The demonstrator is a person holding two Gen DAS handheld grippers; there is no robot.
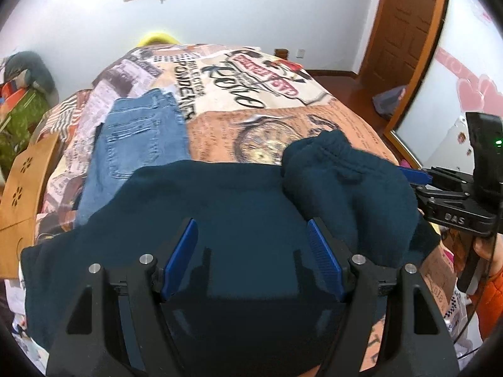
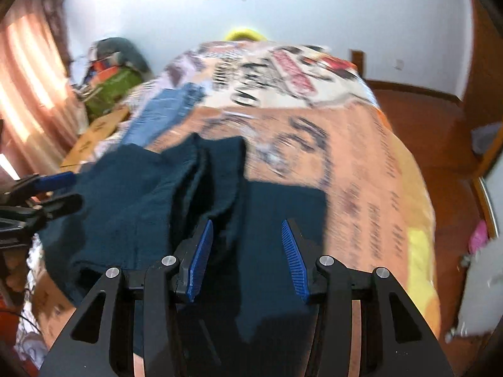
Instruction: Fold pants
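Dark teal pants lie on the patterned bed cover near the front edge, with a bunched fold at their right end. My left gripper is open just above the flat part, holding nothing. My right gripper is open over the pants, its left pad next to the raised fold; nothing sits between the pads. Each gripper shows in the other's view: the right one at the right edge, the left one at the left edge.
Folded blue jeans lie on the bed beyond the teal pants, to the left. A wooden board stands at the bed's left side. A wooden door and red-brown floor are to the right.
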